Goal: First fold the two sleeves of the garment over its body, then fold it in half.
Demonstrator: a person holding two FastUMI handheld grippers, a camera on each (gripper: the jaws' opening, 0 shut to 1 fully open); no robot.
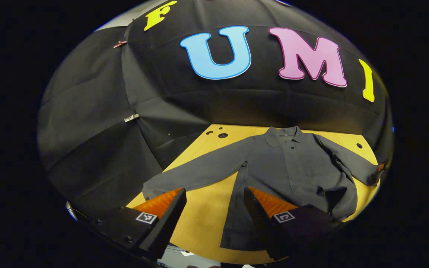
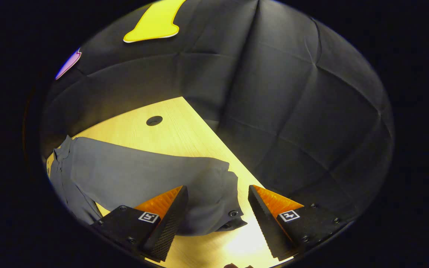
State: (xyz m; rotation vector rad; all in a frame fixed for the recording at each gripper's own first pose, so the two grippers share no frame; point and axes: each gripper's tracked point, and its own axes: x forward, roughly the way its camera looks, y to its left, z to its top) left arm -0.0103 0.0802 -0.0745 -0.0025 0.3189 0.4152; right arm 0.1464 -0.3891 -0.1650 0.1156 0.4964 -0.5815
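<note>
Bare table [image 1: 207, 208] lies open in the lower middle of the left gripper view between the shirt's sleeve [image 1: 196, 173] and body [image 1: 292, 171], while the black cloth wall [image 2: 292, 111] blocks the right side of the right gripper view.

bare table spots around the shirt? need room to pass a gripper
Free: table between the left sleeve and shirt hem; far corner by the hole; strip beyond the right cuff. Crowded: centre, under the shirt.
</note>
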